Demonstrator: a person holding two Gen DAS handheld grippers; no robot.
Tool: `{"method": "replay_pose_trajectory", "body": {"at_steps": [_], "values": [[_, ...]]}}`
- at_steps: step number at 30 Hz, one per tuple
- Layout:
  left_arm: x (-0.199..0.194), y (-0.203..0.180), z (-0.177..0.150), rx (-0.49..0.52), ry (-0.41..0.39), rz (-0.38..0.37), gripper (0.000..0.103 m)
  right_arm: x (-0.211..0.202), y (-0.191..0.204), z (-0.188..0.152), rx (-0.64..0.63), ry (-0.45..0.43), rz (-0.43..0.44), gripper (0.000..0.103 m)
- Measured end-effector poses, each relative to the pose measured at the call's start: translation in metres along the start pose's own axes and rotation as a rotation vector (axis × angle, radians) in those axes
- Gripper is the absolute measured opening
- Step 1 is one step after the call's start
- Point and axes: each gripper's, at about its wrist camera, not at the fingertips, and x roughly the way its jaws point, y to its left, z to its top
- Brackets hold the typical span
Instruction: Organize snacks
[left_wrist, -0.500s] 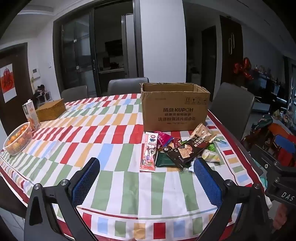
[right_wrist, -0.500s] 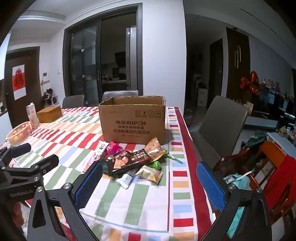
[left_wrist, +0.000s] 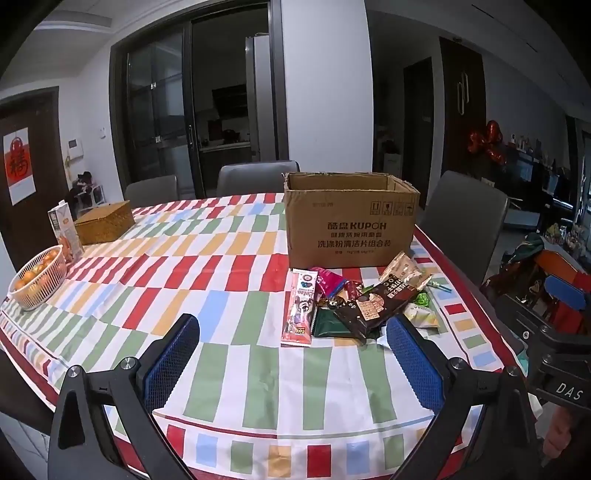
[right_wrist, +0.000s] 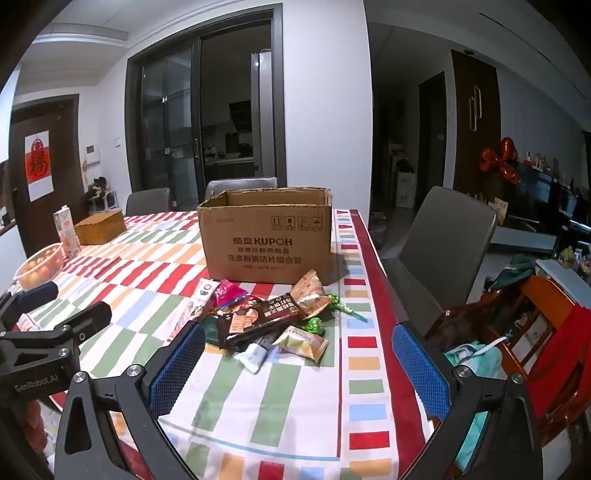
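While both tools hang above the near edge of the table (left_wrist: 236, 373), each has its blue-padded fingers spread wide apart with nothing between them. The left gripper (left_wrist: 291, 354) points over the striped cloth, and the pile of snacks (left_wrist: 354, 306) lies just beyond its right finger, toward the table's right edge. The right gripper (right_wrist: 299, 363) sits nearer that right edge, and the same pile of snacks (right_wrist: 266, 317) lies just ahead of its left finger, untouched. Behind the pile, an open cardboard box (right_wrist: 266, 236) stands upright, touching or almost touching the rearmost packets. A long pink packet (left_wrist: 300, 306) lies at the pile's left side. At the table's left edge rest a basket of oranges (left_wrist: 37, 277), a carton (left_wrist: 64, 230) and a woven box (left_wrist: 104, 221)
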Motion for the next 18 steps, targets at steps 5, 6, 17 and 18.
{"method": "replay_pose_trajectory", "body": {"at_steps": [5,6,17,18], "values": [[-0.0006,0.0003,0.0007,0.001,-0.005,0.000,0.103,-0.0017,0.0026,0.0013,-0.005,0.001,0.005,0.102],[-0.0011,0.0009,0.0009,0.000,-0.005,-0.001,0.103,-0.0010,0.0025,0.0010,-0.007,0.000,0.007,0.102],[-0.0025,0.0005,0.0001,0.001,-0.013,-0.009,0.103,-0.0019,0.0039,0.0010,-0.008,0.002,0.012,0.102],[-0.0026,0.0005,0.0003,0.001,-0.013,-0.010,0.103,-0.0021,0.0043,0.0008,-0.008,0.002,0.013,0.102]]}}
